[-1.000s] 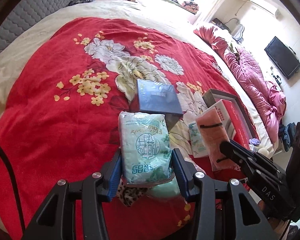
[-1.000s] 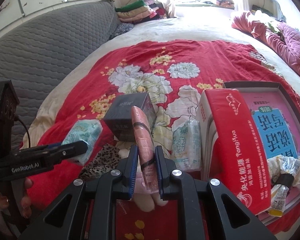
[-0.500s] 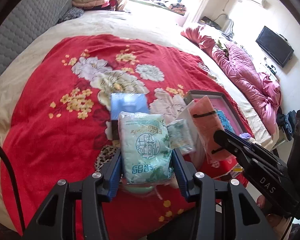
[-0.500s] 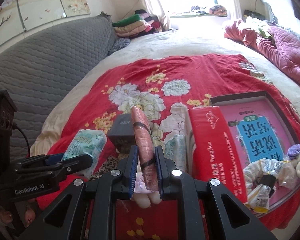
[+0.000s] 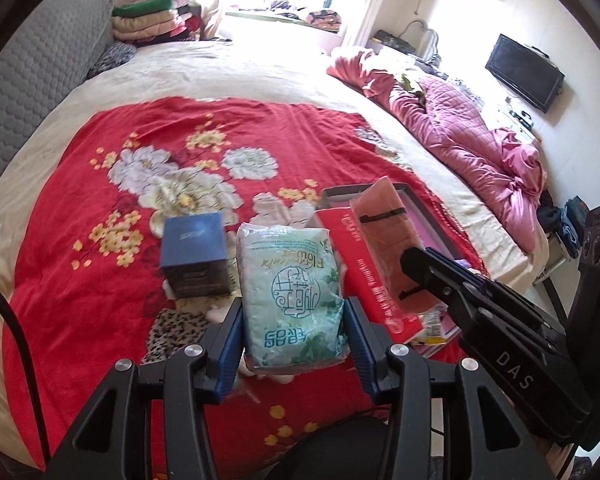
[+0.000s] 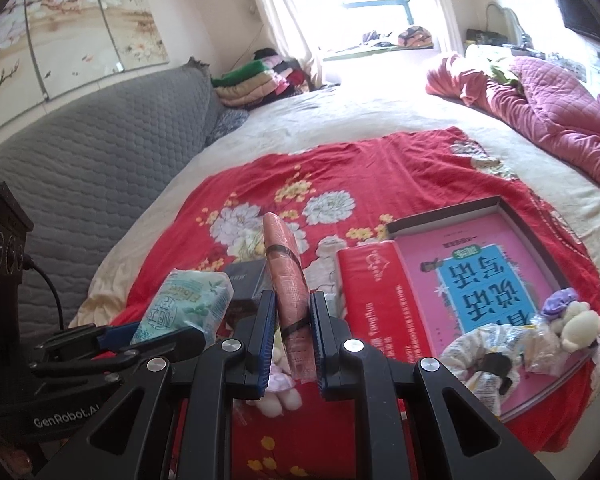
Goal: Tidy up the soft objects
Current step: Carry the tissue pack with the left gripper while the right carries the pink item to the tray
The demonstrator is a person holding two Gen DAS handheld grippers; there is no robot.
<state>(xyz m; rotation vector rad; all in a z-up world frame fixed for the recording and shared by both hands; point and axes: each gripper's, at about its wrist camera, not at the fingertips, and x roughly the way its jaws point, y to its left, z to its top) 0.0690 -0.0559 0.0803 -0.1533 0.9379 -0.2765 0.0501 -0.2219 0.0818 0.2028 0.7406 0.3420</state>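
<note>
My left gripper (image 5: 294, 336) is shut on a pale green tissue pack (image 5: 292, 292) and holds it above the red flowered blanket (image 5: 112, 288). The pack also shows in the right wrist view (image 6: 184, 308). My right gripper (image 6: 292, 332) is shut on a flat pink pack with black bands (image 6: 286, 276), held upright above the bed; it shows in the left wrist view (image 5: 388, 240) too. Both held packs are side by side in the air.
A dark blue box (image 5: 194, 254) and a leopard-print cloth (image 5: 172, 332) lie on the blanket. A red box (image 6: 380, 304) stands beside a shallow tray (image 6: 500, 204) with a pink book, wrapped items and a small plush (image 6: 576, 320). A grey quilted headboard (image 6: 80, 168) is left.
Both grippers have risen and tilted up with their packs; the view now takes in the far bed, window and walls. The grips are unchanged.
</note>
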